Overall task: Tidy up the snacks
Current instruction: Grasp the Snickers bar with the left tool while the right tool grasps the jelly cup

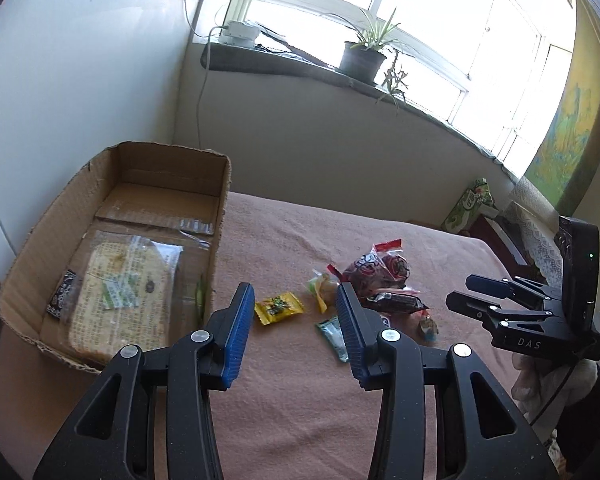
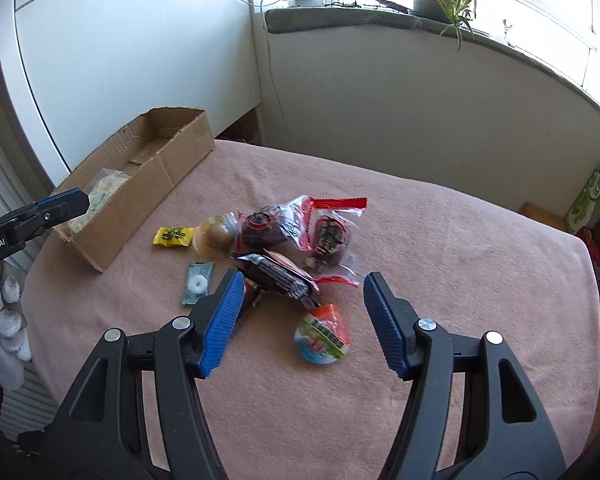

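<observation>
An open cardboard box [image 1: 218,216] [image 2: 156,184] stands at the left of the pink cloth. It holds a clear cracker pack [image 1: 120,296] and a small black packet [image 1: 62,294]. Loose snacks lie to its right: a yellow candy [image 1: 278,307] [image 2: 172,236], a green mint packet [image 1: 334,334] [image 2: 197,282], red-sealed clear bags [image 1: 376,268] [image 2: 328,236], a dark bar [image 1: 396,302] [image 2: 278,276] and a jelly cup [image 2: 324,334]. My left gripper [image 1: 294,288] [image 2: 72,202] hovers open above the yellow candy. My right gripper [image 2: 303,276] [image 1: 460,289] is open over the jelly cup and touches nothing.
The pink cloth [image 2: 460,264] covers a table that ends at the right and near sides. A window sill with a potted plant [image 1: 360,56] runs behind. A green carton [image 2: 592,196] stands at far right. A white-gloved hand [image 2: 4,328] holds the left gripper.
</observation>
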Tool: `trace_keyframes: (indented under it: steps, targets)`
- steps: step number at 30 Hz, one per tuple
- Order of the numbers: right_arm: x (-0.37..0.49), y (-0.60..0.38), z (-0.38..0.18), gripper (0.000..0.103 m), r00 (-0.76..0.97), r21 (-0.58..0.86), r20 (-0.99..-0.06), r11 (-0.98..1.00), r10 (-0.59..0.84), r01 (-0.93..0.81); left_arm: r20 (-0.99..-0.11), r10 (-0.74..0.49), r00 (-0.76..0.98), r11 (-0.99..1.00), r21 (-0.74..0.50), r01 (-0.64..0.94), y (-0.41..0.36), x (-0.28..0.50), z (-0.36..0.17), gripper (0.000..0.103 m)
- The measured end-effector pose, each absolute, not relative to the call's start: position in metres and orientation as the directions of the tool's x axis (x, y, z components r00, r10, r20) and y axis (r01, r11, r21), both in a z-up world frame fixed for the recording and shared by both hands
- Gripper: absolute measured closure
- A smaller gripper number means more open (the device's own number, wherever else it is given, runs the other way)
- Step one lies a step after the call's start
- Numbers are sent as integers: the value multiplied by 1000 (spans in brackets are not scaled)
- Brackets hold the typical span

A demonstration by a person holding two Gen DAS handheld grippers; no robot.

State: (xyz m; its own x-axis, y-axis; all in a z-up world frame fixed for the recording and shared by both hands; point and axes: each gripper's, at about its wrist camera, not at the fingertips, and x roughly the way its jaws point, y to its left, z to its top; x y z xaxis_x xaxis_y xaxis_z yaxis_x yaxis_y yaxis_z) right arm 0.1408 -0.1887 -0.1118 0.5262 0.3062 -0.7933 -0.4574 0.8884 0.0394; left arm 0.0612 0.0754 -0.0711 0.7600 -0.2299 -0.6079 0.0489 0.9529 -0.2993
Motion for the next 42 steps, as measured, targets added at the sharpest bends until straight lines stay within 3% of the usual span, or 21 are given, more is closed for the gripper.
trace_keyframes:
  steps: [9,12,25,31,34,39,42]
  targets:
    - [137,-206,-141,38,450,40,-843,869,294,-493,-678,-320,662,942,-304,144,13,79,-105,62]
    - [135,-198,-150,43,428,36,-855,857,294,-515,-691,-323,647,943,-289,162,2,82,-112,62]
    - [147,-194,-170,44,407,38,-872,866,273,-499,-745,-316,587,949,-242,204,-15,94,-131,62]
    - [149,-193,-173,50,408,33,-873,866,268,-498,-754,-302,583,953,-217,212,-21,97,-132,62]
    - [147,-194,-173,61,410,27,-872,863,266,-504,-762,-292,578,955,-196,223,-26,99,-134,62]
    - [145,-197,-173,61,414,37,-866,862,280,-506,-773,-260,578,961,-149,233,-34,101,-138,76]
    - [146,-195,-172,61,416,32,-866,860,278,-509,-772,-268,577,960,-158,233,-33,102,-139,76]
